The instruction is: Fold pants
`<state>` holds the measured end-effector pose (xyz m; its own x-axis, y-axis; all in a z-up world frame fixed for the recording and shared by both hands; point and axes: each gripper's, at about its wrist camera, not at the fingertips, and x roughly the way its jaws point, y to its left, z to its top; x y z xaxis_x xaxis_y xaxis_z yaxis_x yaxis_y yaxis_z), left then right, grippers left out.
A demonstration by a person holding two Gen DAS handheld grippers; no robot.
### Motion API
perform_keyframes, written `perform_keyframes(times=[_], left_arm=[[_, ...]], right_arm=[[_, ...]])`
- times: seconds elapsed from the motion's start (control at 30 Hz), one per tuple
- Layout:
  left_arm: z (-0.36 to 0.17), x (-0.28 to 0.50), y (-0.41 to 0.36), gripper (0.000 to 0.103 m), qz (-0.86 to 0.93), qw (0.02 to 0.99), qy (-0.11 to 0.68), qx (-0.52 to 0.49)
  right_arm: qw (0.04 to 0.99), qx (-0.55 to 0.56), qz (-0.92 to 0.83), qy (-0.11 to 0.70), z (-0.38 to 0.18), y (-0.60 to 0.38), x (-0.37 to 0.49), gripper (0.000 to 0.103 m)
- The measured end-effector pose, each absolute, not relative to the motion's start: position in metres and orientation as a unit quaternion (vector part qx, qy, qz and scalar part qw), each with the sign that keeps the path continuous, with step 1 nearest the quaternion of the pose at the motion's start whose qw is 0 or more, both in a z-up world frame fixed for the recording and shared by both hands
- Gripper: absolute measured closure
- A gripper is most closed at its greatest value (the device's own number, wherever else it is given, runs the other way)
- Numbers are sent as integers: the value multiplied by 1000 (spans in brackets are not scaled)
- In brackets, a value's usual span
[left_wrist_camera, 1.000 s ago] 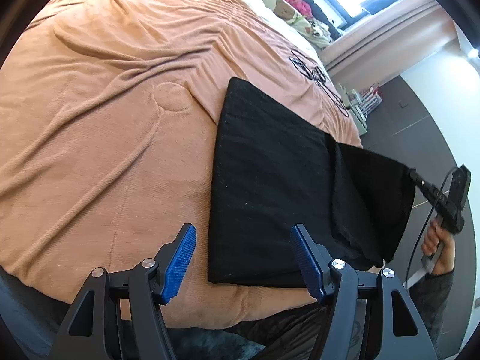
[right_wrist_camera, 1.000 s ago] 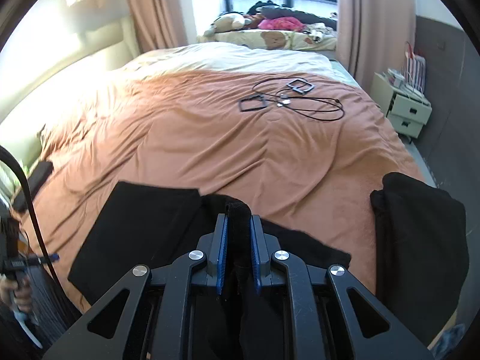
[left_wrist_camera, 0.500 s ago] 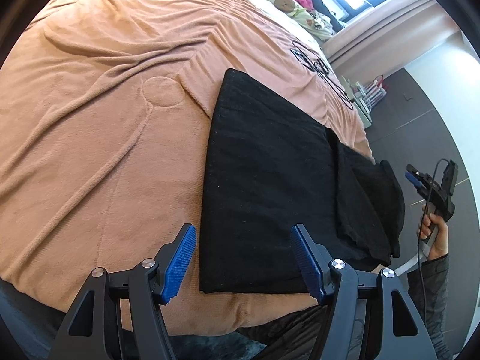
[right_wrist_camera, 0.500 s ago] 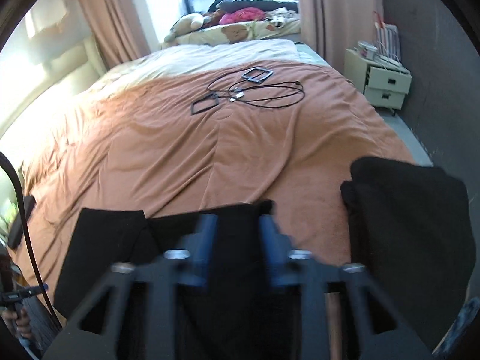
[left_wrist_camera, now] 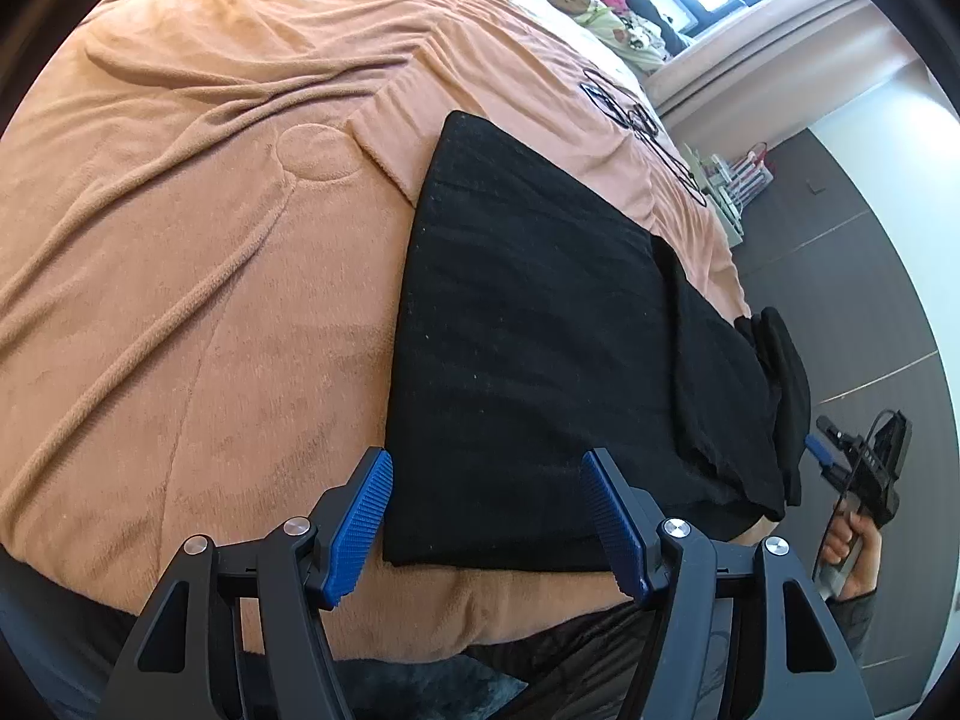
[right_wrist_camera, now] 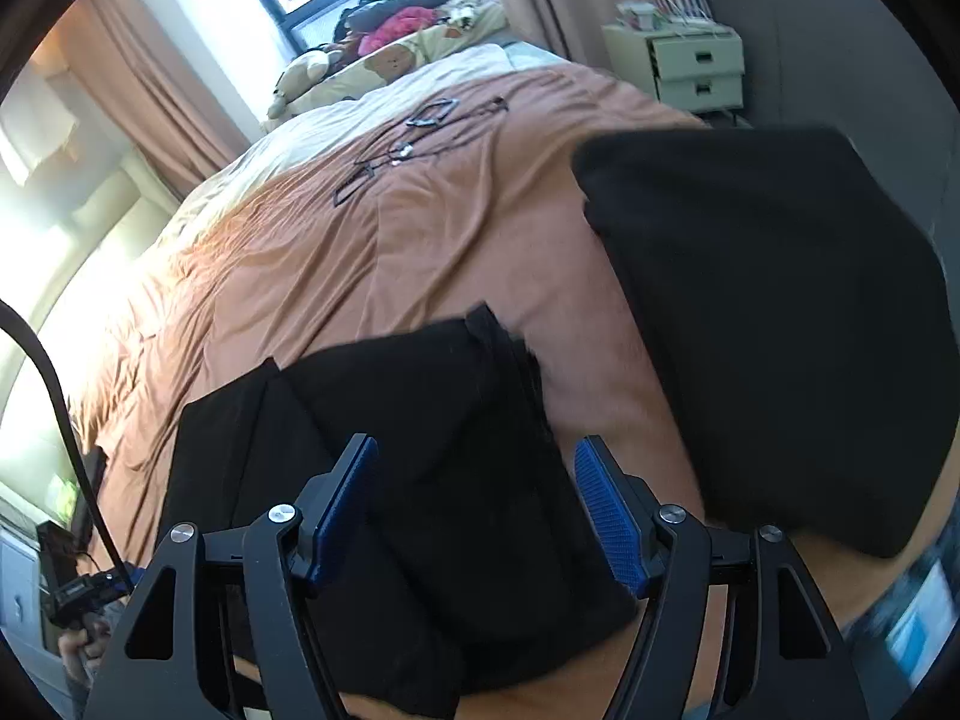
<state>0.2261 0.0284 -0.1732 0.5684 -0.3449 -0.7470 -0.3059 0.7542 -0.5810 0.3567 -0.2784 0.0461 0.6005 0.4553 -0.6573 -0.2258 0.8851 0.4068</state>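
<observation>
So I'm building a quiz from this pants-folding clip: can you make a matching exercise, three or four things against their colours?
Things:
1. pants
2. bedspread
3. drawer unit
4. pads of the left tool

Colours:
A. pale cream
B. blue
C. black
D. orange-brown

Pairs: 1-C, 2-D, 3-A, 4-B

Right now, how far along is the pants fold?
Done: black pants lie folded flat on the orange blanket, one end doubled over. In hand: nothing; right gripper is opening with no cloth pinched, left gripper open. Left: probably one more fold; another dark garment lies beside.
</observation>
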Motion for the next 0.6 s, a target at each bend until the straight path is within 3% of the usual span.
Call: perform_keyframes(times=[0.6], left_arm=[[-176,211,23,36,-4,808,472,-353]], right_arm=[[817,318,218,427,-20,-328,312,44]])
